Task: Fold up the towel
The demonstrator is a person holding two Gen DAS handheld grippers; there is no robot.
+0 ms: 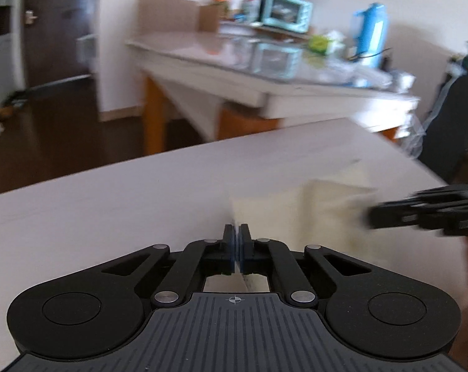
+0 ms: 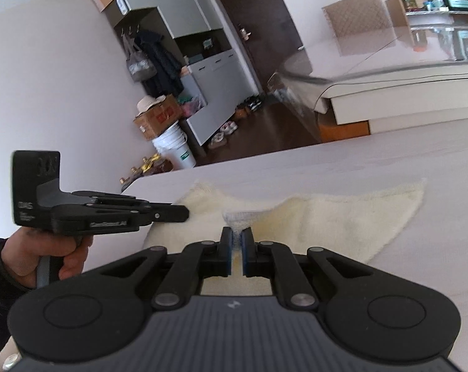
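Observation:
A cream fluffy towel [image 2: 333, 217] lies on the white table [image 2: 389, 161], its near edge lifted. My right gripper [image 2: 237, 232] is shut on a raised towel corner. My left gripper [image 1: 237, 229] is shut on the towel's edge [image 1: 311, 210], which is blurred in the left wrist view. The left gripper also shows in the right wrist view [image 2: 184, 212], side-on at the towel's left end. The right gripper shows blurred in the left wrist view [image 1: 370, 217], at the towel's right side.
Beyond the table's far edge [image 1: 202, 145] stands a second table [image 1: 265, 71] with a teal oven [image 1: 288, 12], a blue jug [image 1: 372, 31] and clutter. A dark chair [image 1: 451, 124] is at the right. Cabinets, boxes and a bucket [image 2: 175, 148] stand by the wall.

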